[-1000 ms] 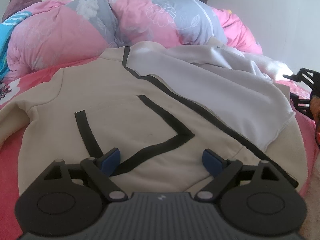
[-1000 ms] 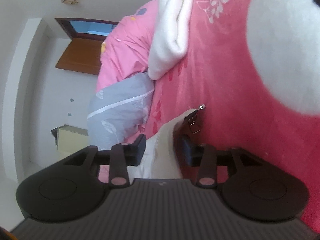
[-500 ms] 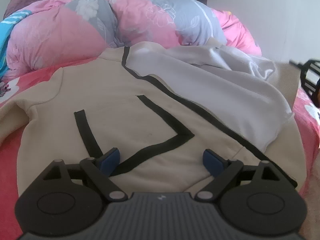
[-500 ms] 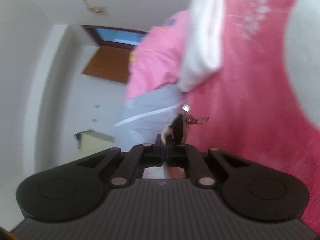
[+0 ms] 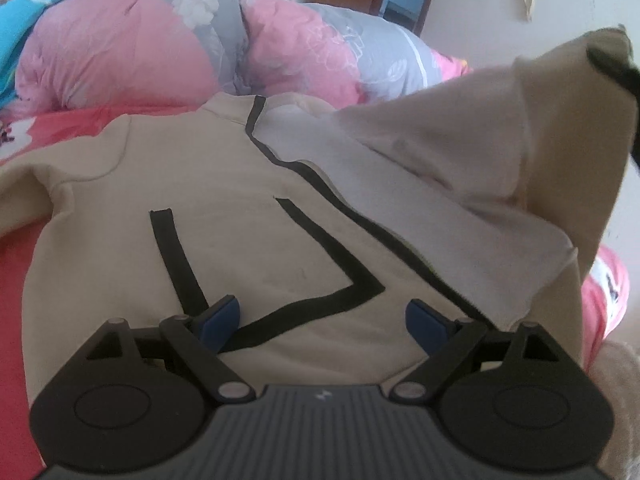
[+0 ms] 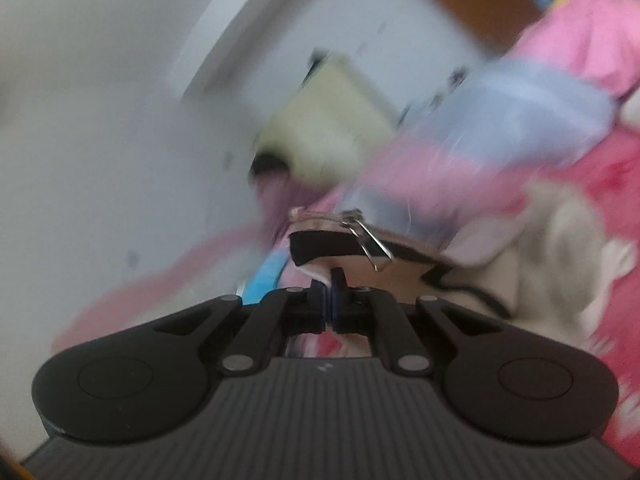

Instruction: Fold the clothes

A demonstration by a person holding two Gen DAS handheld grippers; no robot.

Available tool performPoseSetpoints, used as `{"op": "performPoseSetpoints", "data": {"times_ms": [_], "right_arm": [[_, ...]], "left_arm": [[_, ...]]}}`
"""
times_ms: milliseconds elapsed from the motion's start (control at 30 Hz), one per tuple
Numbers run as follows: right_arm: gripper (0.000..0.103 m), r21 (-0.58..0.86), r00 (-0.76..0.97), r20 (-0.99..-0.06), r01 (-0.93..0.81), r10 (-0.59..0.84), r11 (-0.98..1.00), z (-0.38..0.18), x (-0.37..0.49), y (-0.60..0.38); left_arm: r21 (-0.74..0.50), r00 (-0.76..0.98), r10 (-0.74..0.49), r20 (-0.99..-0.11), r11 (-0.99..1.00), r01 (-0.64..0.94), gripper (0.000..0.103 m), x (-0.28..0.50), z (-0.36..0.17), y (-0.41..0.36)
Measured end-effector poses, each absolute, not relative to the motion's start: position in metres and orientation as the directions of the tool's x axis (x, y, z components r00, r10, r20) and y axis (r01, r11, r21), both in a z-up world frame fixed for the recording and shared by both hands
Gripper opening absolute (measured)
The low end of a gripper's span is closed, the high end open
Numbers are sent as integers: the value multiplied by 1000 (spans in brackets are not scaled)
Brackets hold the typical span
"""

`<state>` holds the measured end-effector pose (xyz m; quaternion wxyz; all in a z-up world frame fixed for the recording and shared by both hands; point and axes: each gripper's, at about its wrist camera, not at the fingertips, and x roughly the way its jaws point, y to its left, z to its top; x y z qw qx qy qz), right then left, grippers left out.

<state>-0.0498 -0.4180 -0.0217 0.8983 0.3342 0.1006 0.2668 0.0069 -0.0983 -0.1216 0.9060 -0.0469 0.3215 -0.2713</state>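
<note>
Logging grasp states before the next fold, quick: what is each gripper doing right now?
Left gripper: open, holding nothing, over the beige jacket.
Right gripper: closed on the jacket's front edge by the zipper pull, lifting it.

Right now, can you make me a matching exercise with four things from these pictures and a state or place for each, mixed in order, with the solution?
Things:
1. left gripper
2. right gripper
3. jacket
4. quilt

States or places:
A. bunched up at the far side of the bed, pink and grey
B. open, fingers apart above the hem
C. beige with black stripes, lying on the pink sheet, right front flap lifted
D. shut on the jacket's zipper edge

Pairs: 1-B, 2-D, 3-C, 4-A
</note>
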Motion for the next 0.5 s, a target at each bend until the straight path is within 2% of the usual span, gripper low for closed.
{"op": "performPoseSetpoints", "data": {"times_ms": [100,200,300,500], "right_arm": [[1,660,772,-101,-420,627,623,-40,-52,-384],[1,674,737,-191,-382,648,633,-62,-61,-365],[1,650,730,-279,-335,624,682,-75,-67,-355],[1,553,698,-397,-336,596,762,-84,-77,-342]], "left_arm": [[-303,642,-546,-537,836,457,91,8,-123,-92],[-361,633,-573,-521,820,445,89,11,-123,-84],[-407,627,-581,-519,813,416,82,12,-120,-74],[-485,641,-588,-493,798,359,81,9,-108,-59]]}}
